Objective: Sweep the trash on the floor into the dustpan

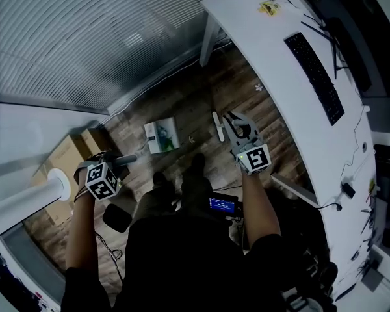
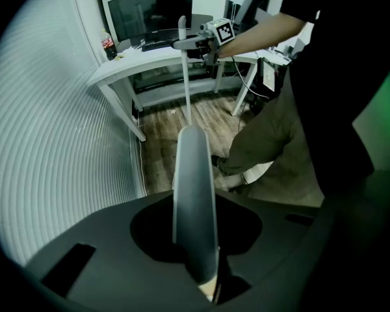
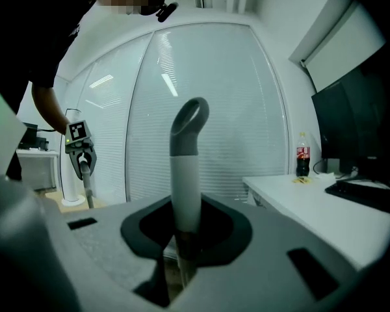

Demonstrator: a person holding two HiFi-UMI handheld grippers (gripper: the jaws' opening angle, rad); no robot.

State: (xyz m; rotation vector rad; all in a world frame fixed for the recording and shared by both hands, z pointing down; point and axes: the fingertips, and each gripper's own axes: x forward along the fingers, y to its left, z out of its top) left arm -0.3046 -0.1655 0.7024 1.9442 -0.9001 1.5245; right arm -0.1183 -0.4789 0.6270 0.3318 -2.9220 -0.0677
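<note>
A wooden floor (image 1: 182, 103) is seen from above, with a person standing on it and a hand-held gripper carried in each hand. The left hand-held gripper (image 1: 112, 164) is pointed steeply downward, and its jaws are pressed onto a pale grey handle (image 2: 194, 194), which runs straight out between them. The right hand-held gripper (image 1: 233, 123) is held nearly level, and its jaws are clamped on a white handle (image 3: 185, 187), which stands upright between them and is topped by a grey looped end (image 3: 187, 129). Which of the two handles belongs to the broom cannot be told. A dark rounded object (image 1: 117, 218) is seen low beside the left forearm; what it is cannot be made out. A small white scrap (image 1: 259, 88) of trash is lying on the floor close to the edge of the white table (image 1: 273, 57), well apart from both hand-held grippers. A white and green box (image 1: 162, 136) is lying on the floor between the two hand-held grippers, and a cardboard box (image 1: 65, 158) is set near the left one. On the table a black keyboard (image 1: 314, 77) and a cola bottle (image 3: 302, 155) are placed. Closed blinds (image 1: 84, 31) are seen along the window beyond the floor.
</note>
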